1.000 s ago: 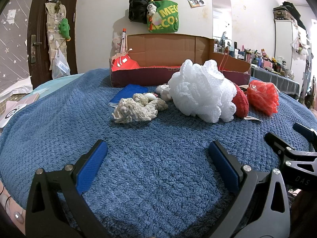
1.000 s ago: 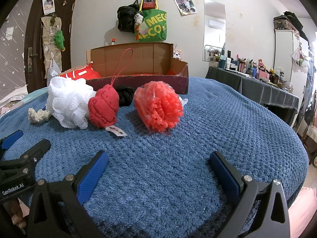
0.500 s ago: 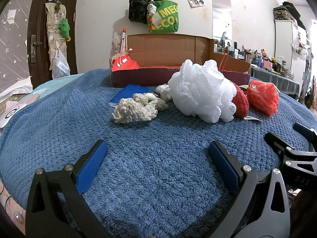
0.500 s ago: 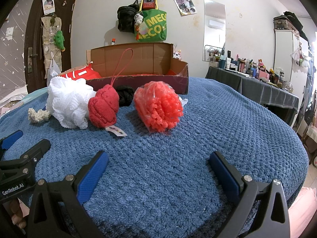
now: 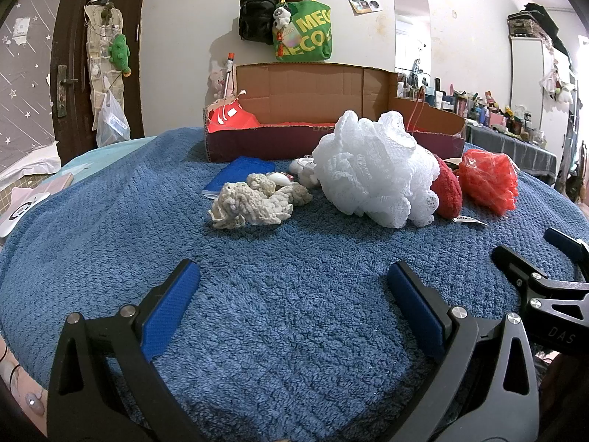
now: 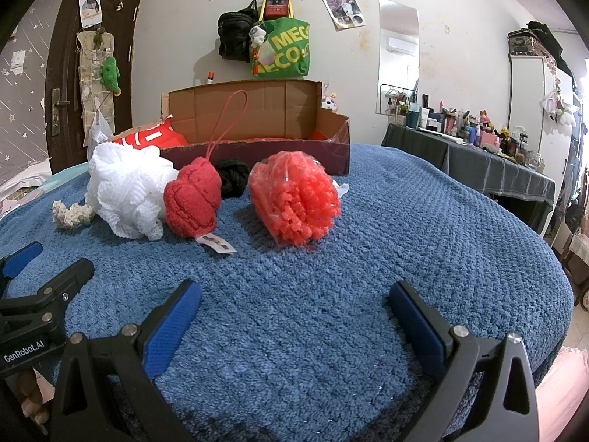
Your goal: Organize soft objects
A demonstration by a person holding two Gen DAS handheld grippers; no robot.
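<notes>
Left wrist view: left gripper (image 5: 292, 298), fingers spread wide, nothing between them, low over the blue blanket (image 5: 294, 331) covering the bed. Cream knitted item (image 5: 254, 202) at 11 o'clock from the fingers, well apart, its long axis running left to right across the view. White mesh pouf (image 5: 375, 169) at 1 o'clock, touching a red plush heart (image 5: 447, 193) on its right. Orange-red bagged pouf (image 5: 487, 180) further round at 2 o'clock. Folded blue cloth (image 5: 239, 176) and small white pieces (image 5: 303, 173) behind the knitted item. Open cardboard box (image 5: 331, 110) at 12 o'clock, beyond all items, holding red fabric at its left end. Right wrist view: right gripper (image 6: 294, 300), fingers likewise spread wide and empty, low over the same blanket. Orange-red bagged pouf (image 6: 294, 199) at 12 o'clock, directly ahead, standing on end, apart from its neighbours. Red plush heart (image 6: 191, 199) at 11 o'clock with a cord loop rising from it and a label at its base. White mesh pouf (image 6: 127, 191) at 10 o'clock. Black item (image 6: 232, 176) behind the heart. Cardboard box (image 6: 257, 121) beyond. Judgement: nothing yet gathered; the right gripper is nearer the bagged pouf, the left nearer the knitted item and white pouf, each needing a straight forward reach.
</notes>
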